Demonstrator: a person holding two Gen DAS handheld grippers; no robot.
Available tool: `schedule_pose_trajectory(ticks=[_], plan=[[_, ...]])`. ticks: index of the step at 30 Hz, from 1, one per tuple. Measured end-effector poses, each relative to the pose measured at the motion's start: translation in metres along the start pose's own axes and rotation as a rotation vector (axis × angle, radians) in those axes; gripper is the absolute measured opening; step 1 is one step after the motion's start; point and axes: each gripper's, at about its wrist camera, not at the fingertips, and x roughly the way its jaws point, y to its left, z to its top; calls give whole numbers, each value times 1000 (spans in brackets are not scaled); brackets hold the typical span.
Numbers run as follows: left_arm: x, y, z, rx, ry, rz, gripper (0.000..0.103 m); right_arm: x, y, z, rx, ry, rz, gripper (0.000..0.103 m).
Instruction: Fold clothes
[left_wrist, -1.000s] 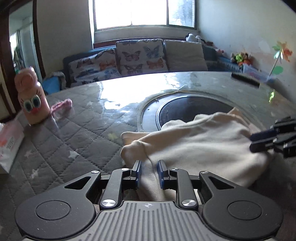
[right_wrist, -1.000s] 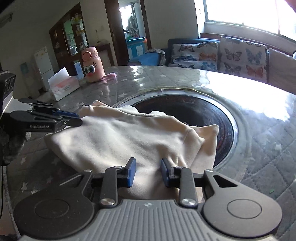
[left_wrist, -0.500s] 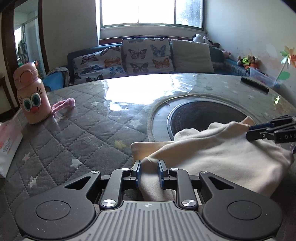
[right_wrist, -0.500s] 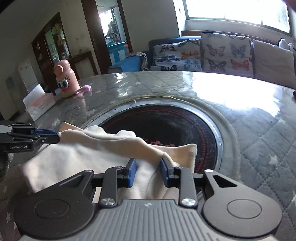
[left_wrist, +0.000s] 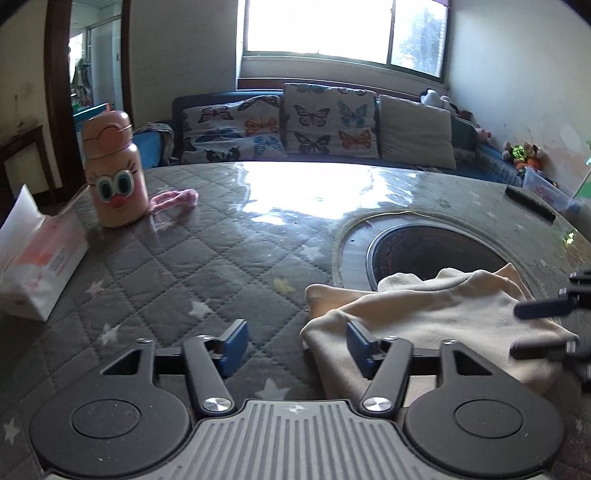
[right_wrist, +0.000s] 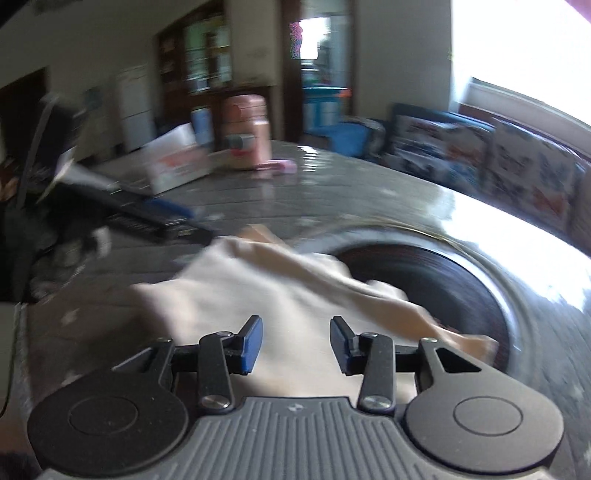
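Left gripper (left_wrist: 293, 341): jaws opening and already wide. The left blue pad stands over bare quilt. The right pad sits at the near-left edge of the garment without pinching it, and nothing lies between the two pads.

Right gripper (right_wrist: 295, 343): jaws opening, with a moderate gap. Cream cloth lies under and beyond the pads. Motion blur makes it impossible to say whether either pad touches it.

Cream garment (left_wrist: 424, 317): a folded bundle lying flat on the quilted table cover (left_wrist: 177, 280). From the left fingers it lies ahead and to the right. From the right fingers it is directly ahead and spreads to the left.

Long axis: it runs roughly across the left wrist view, from the corner by the left pads toward the right gripper's tips at the frame's right edge.

Nearer hand: by judgement the right, since its pads are centred over the cloth while the left sits off one corner.

Round inset (left_wrist: 436, 254): a dark disc set in the table beyond the garment. The far edge of the cloth overlaps its rim.

Far left of the fingers: a pink bottle (left_wrist: 114, 177) and a tissue box (left_wrist: 37, 266), both well apart from the cloth.

Hidden or unclear: the garment's near edge is covered by both gripper bodies. Its right end is cut off in the left wrist view. The right wrist view is smeared, so fold lines cannot be read.
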Motion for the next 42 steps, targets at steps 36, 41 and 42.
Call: schedule_pose_trajectory(ticks=[36,41,42], plan=[[5,32,-17,-638,175,-220,80,26,87,21,-216,-59,72,14],[10,29,-16,-697,201,-239,75,23,78,22,-195,-72,88,14],[10,28,-15,-701,204,-242,72,23,76,21,-194,-74,91,14]])
